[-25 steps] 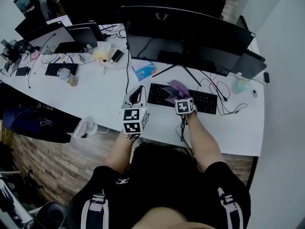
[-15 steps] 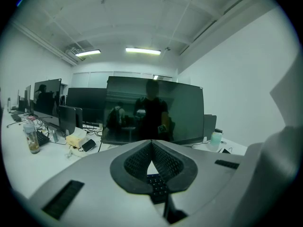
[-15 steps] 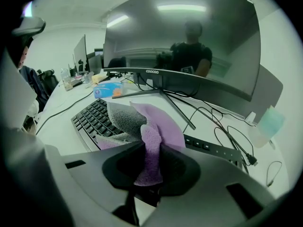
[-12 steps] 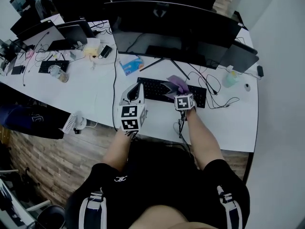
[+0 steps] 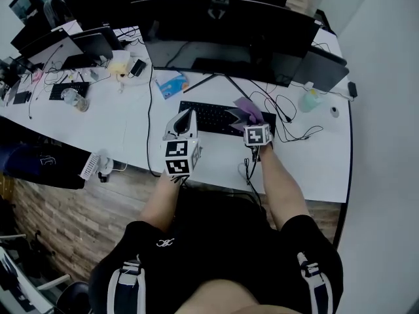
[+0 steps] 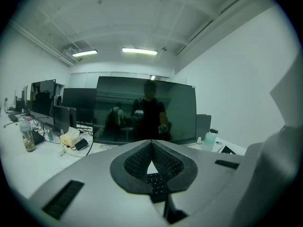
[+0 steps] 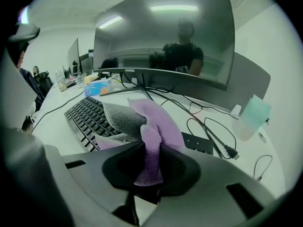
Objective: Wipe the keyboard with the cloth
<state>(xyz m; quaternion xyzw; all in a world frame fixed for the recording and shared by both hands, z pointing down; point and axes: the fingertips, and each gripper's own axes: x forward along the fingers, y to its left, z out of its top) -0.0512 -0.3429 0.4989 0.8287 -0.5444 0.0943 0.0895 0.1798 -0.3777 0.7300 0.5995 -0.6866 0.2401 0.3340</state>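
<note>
Head view pretty much covers it: the keyboard is laid out on the white surface, just in front of the big monitor. The purple cloth is pinched tight in the jaws of the right gripper and is bunched over the keys at the keyboard's right half. The left gripper is held at the keyboard's left end, jaws pressed together with nothing caught between them. Loose cables are sprawled just right of the keyboard.

The cloth hides part of the keyboard.
</note>
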